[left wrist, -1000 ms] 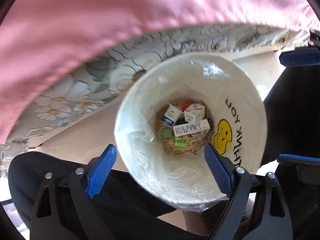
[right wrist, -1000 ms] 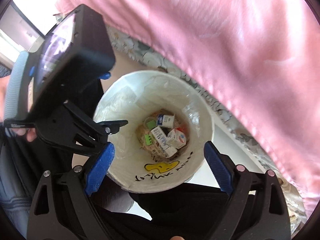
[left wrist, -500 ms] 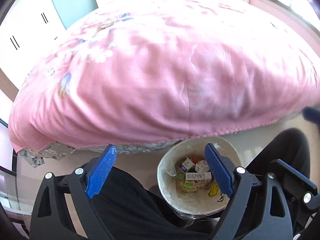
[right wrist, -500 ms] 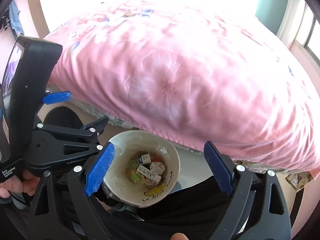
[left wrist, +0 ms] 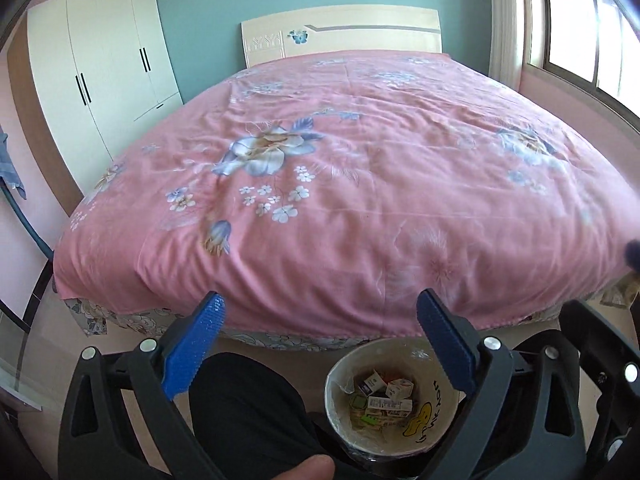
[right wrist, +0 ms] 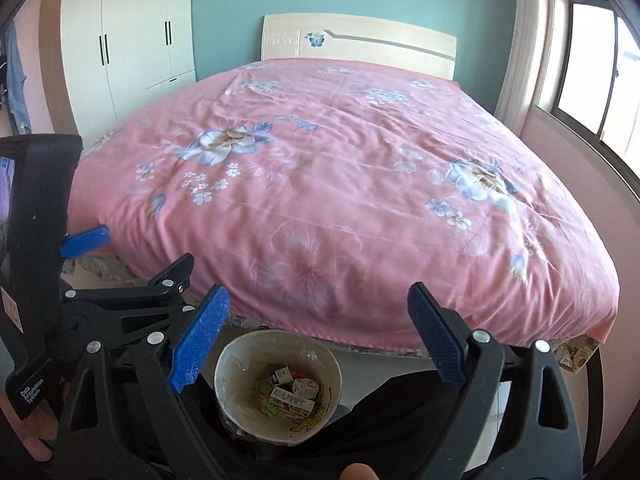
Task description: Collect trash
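Observation:
A white paper trash bin (left wrist: 340,400) with a yellow smiley stands on the floor by the foot of the bed, lined with clear plastic. Several small cartons and wrappers (left wrist: 384,400) lie in its bottom. My left gripper (left wrist: 320,300) hangs well above it, its jaws opening, with nothing between the blue pads. My right gripper (right wrist: 318,292) is open and empty too, above the same bin (right wrist: 236,380) and its cartons (right wrist: 294,394). No loose trash shows on the bed.
A wide bed with a pink floral cover (left wrist: 360,200) fills the middle. A white wardrobe (left wrist: 100,80) stands at the left and a window (left wrist: 580,20) at the right. A person's black-trousered leg (left wrist: 248,412) is beside the bin. The left tool's black frame (right wrist: 120,312) crosses the right wrist view.
Both views have risen and tilted up, from looking straight into the bin to taking in the whole bed. The bin now sits small at the bottom edge.

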`<state>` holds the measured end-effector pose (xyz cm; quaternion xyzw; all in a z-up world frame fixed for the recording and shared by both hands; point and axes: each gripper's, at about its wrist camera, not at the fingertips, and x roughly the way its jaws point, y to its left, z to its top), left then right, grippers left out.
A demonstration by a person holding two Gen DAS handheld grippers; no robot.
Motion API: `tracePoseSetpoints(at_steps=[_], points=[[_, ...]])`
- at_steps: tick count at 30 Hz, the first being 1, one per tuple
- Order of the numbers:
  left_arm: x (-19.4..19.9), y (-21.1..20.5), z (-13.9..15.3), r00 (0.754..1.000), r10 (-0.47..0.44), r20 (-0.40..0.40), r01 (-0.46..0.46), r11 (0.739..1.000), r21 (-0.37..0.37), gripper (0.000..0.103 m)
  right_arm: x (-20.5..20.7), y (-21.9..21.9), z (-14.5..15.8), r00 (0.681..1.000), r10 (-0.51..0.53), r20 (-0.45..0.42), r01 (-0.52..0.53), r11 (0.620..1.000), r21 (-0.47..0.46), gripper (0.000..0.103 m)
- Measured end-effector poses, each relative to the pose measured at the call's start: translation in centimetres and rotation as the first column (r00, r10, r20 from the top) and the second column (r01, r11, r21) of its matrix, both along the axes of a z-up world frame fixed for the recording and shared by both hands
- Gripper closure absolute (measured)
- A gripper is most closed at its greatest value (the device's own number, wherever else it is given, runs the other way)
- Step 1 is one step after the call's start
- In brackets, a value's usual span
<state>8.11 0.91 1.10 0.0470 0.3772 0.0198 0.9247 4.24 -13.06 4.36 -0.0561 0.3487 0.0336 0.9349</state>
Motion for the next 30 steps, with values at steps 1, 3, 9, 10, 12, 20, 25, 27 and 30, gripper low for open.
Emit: tracePoseSetpoints(at_steps=[1, 3, 9, 10, 12, 20, 25, 27, 30], points=[[-0.5, 0.1, 0.5, 1.0, 0.008, 0.018, -0.008, 1.0, 0.003, 0.005, -0.5, 0.1, 0.2, 1.0, -0.004, 0.009, 0.003, 1.0, 0.007, 0.014], [-1.6, 0.5, 1.6, 0.998, 0.03, 0.058, -0.029, 1.0, -0.003, 0.005, -1.3, 0.1, 0.8, 0.999, -0.031, 0.023, 0.03, 0.999, 0.019, 0.014], [-5.6, 1.5, 4.6, 0.99, 0.05, 0.135, -0.045, 0.998, -0.04, 0.005, -3.7, -0.5, 1.7, 0.991, -0.132, 0.021, 0.129, 0.986, 0.109, 0.014], [-6.2, 1.5, 5.0, 0.988, 0.059, 0.142, -0.055, 0.998, -0.036, 0.005, -4.3, -0.6, 1.7, 0.991, -0.135, 0.014, 0.132, 0.983, 0.129, 0.014], [-7.2, 1.8, 5.3, 0.99, 0.063, 0.124, -0.056, 0.997, -0.058, 0.005, -5.2, -0.7, 1.5, 0.987, -0.159, -0.004, 0.158, 0.977, 0.143, 0.014], [-10.2, 1.2, 3.7, 0.999, 0.019, 0.027, -0.018, 0.998, -0.063, 0.005, -9.1, -1.2, 0.9, 0.967, -0.251, 0.028, 0.248, 0.964, 0.098, 0.014], [-10.9, 1.1, 3.8, 1.0, -0.002, 0.028, 0.004, 0.998, -0.063, 0.005, -9.3, -2.3, 0.2, 0.964, -0.265, -0.029, 0.267, 0.953, 0.141, 0.014], [-11.2, 1.3, 4.3, 0.999, 0.005, 0.051, -0.002, 0.998, -0.067, 0.005, -9.0, -2.4, -0.2, 0.963, -0.261, -0.059, 0.267, 0.954, 0.135, 0.014], [-11.3, 1.3, 4.3, 0.999, 0.01, 0.051, -0.007, 0.998, -0.058, 0.005, -9.1, -2.4, -0.1, 0.965, -0.255, -0.055, 0.26, 0.957, 0.131, 0.014]])
